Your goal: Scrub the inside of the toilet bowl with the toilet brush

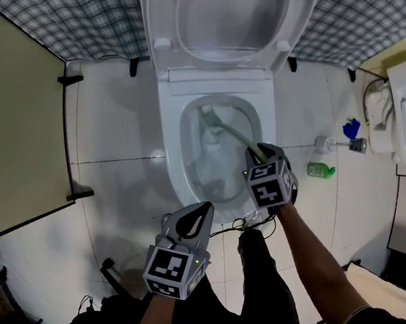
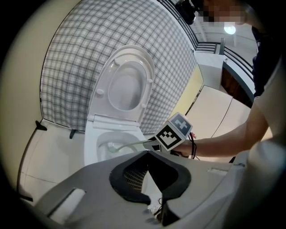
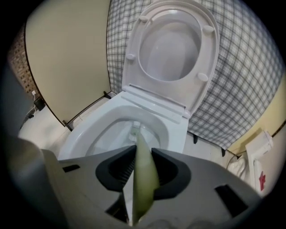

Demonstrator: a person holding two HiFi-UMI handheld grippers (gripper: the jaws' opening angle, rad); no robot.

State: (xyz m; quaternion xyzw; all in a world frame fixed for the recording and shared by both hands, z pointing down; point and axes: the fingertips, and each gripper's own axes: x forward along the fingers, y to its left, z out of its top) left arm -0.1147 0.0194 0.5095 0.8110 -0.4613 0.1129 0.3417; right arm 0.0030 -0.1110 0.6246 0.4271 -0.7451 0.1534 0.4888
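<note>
While the right gripper (image 3: 143, 154) was clenched on the pale green handle of the brush (image 1: 238, 137), it hung over the front rim of the toilet (image 1: 178, 135), tilted steeply down into it. The handle ran out from between the two pads, which pressed on it from either side, and reached toward the back of the toilet's bowl. The brush head (image 1: 210, 118) sat low inside the toilet, below the rim and near the rear wall. Whether the bristles touched the porcelain could not be told.

The left gripper (image 1: 203, 210) hovered just in front of the toilet, off its front left corner. Its jaws were closed tip to tip, with nothing between them.

The seat (image 1: 236, 14) stood raised at the back of the toilet, against a checked wall (image 1: 83, 22). A green bottle (image 1: 321, 170) lay on the floor to the right of the toilet, apart from it. Dark cables (image 1: 249, 224) trailed on the floor just before the toilet's front.
</note>
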